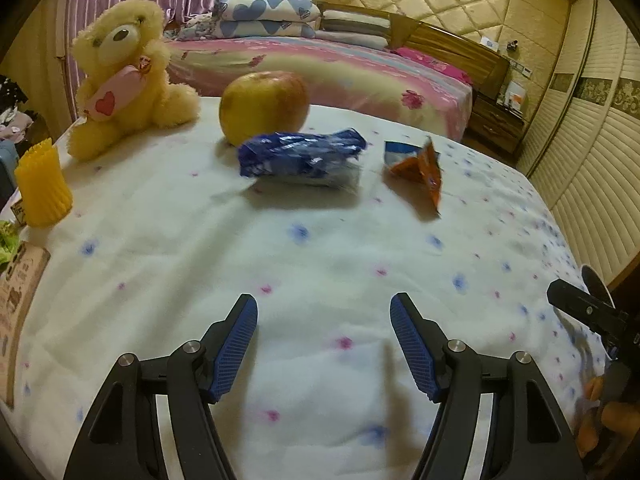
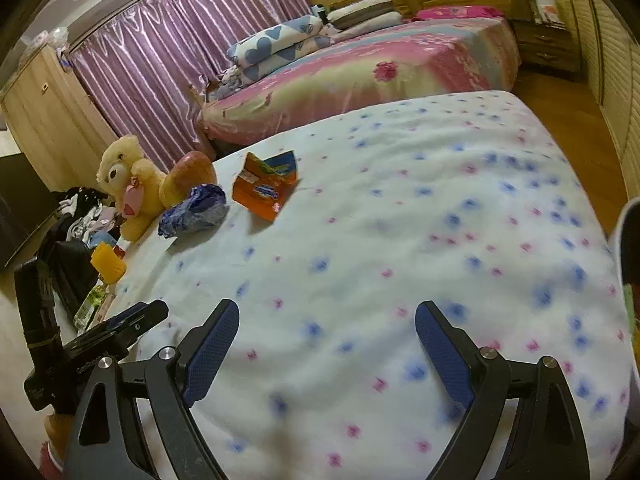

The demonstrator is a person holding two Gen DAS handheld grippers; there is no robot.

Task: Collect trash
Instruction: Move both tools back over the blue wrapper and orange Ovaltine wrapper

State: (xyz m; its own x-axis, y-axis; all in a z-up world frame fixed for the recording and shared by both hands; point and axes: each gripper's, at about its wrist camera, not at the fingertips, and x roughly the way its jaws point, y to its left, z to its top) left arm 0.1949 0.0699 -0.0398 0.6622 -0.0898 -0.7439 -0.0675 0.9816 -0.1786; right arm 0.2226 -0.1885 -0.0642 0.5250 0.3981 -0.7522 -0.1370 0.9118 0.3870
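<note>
A crumpled blue wrapper (image 1: pixel 300 158) lies on the white flowered cloth (image 1: pixel 320 264), in front of an apple (image 1: pixel 264 106). An orange and blue snack packet (image 1: pixel 420 166) lies to its right. My left gripper (image 1: pixel 324 308) is open and empty, low over the cloth, well short of the wrapper. In the right wrist view the blue wrapper (image 2: pixel 194 210) and the orange packet (image 2: pixel 266 184) lie far ahead at upper left. My right gripper (image 2: pixel 326 314) is open and empty over the cloth (image 2: pixel 400 240).
A yellow teddy bear (image 1: pixel 124 76) sits at the back left beside the apple. A yellow ribbed cup (image 1: pixel 42 184) stands at the left edge. A bed with a pink cover (image 1: pixel 340 68) lies behind. Wardrobe doors (image 1: pixel 592 152) run along the right. The other gripper (image 1: pixel 592 312) shows at the right edge.
</note>
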